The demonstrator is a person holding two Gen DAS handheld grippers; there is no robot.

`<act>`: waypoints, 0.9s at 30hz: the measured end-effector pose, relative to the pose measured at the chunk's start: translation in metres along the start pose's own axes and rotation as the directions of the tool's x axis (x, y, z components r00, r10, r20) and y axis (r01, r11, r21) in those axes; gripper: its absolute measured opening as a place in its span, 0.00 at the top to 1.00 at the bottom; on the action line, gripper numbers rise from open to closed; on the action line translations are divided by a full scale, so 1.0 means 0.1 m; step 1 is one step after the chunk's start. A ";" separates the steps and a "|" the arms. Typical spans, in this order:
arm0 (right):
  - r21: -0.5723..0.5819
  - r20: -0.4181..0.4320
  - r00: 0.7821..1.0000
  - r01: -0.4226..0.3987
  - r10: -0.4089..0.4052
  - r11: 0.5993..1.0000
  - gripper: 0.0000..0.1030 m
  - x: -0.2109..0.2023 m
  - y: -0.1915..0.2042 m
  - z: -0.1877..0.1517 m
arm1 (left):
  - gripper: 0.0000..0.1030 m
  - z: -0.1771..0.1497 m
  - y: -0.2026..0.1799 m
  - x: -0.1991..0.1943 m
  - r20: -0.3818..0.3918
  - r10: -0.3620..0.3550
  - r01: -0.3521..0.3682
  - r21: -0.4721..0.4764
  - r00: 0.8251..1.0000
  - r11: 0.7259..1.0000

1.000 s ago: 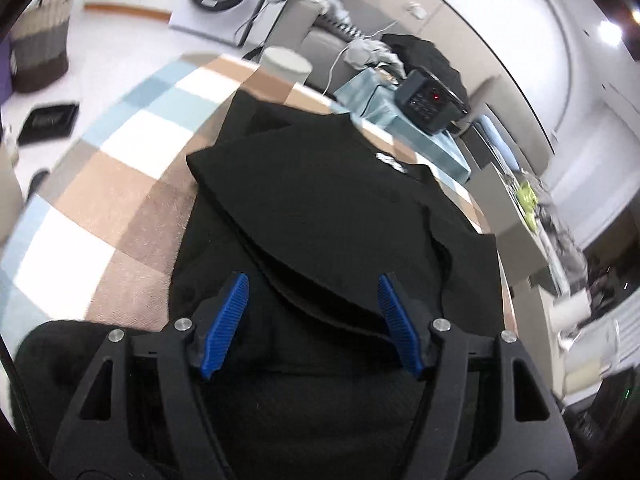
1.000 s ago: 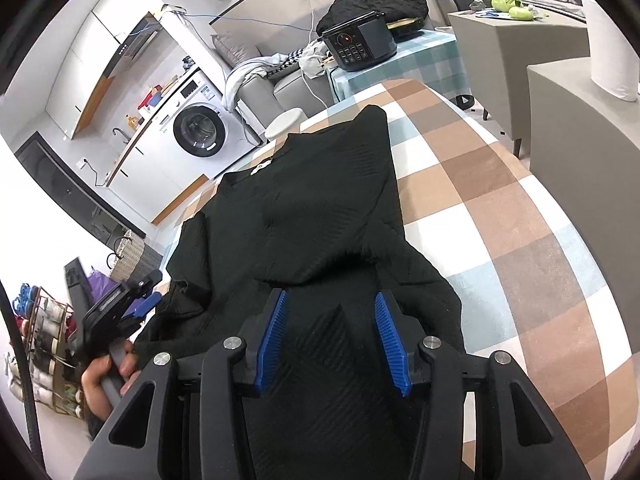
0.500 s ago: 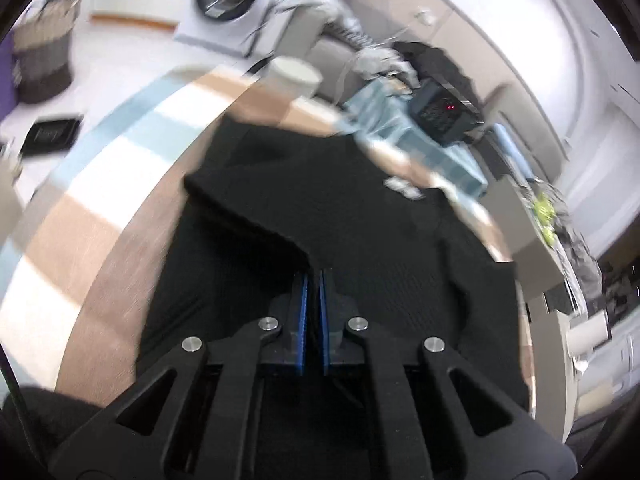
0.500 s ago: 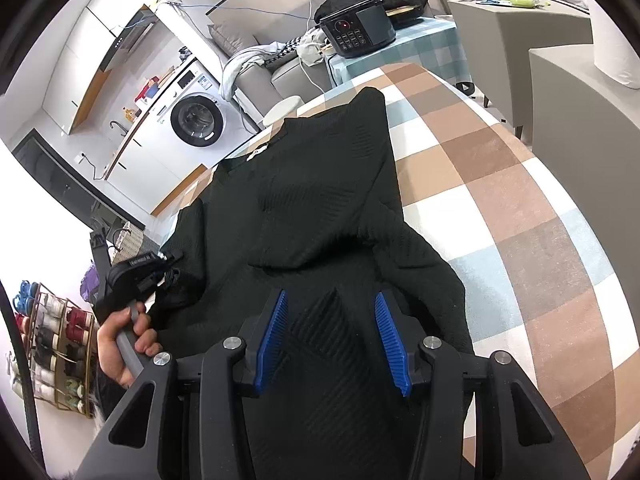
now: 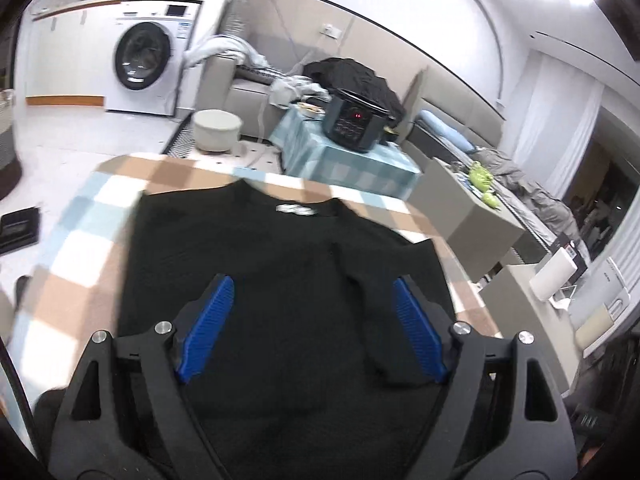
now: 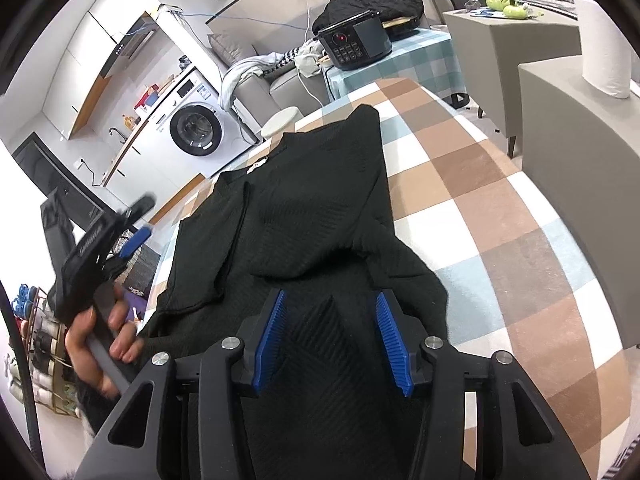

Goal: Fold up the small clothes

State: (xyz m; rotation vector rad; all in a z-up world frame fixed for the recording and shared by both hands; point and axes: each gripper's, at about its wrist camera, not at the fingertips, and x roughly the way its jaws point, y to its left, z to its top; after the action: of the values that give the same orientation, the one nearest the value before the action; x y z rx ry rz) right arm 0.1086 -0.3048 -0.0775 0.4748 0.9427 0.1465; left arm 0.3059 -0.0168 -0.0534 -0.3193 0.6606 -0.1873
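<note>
A: Where is the sweater [image 5: 276, 280]?

B: Flat on the checked cloth [image 6: 500, 216], collar at the far end. Its near hem is hidden behind both grippers, and the cloth's left edge blurs in the left wrist view.

A: The left gripper [image 5: 310, 334]?

B: Jaws spread wide, having just been opening; nothing is pinched, the sweater lies below. From the right wrist view it is smeared, with a hand [image 6: 100, 336] on its handle.

A: The right gripper [image 6: 330, 336]?

B: Jaws half spread, a raised fold between the pads. Whether they touch it, I cannot tell.
</note>
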 end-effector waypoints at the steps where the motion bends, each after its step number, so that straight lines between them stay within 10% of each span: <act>1: 0.000 0.006 1.000 0.002 -0.002 1.000 0.52 -0.03 -0.01 -0.01 | 0.23 -0.05 0.08 -0.13 0.004 0.020 -0.020 -0.007 1.000 1.000; 15: -0.221 0.061 0.997 0.059 -0.047 0.974 0.28 -0.79 -0.10 -0.19 | 0.11 -1.26 1.38 -1.95 -0.008 0.307 -0.306 -0.081 0.952 0.948; 27: -0.215 -0.114 0.992 0.026 -0.051 0.976 0.28 -0.52 -0.33 -0.94 | 0.11 -1.97 1.77 -2.20 -0.127 0.369 -0.380 -0.076 0.921 0.922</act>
State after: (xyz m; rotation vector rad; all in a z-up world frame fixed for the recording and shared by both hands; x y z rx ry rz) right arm -0.0002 -0.3204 -0.1008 0.2515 1.0392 0.2402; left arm 0.0239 0.1626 -0.1358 -0.2727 0.8300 0.1980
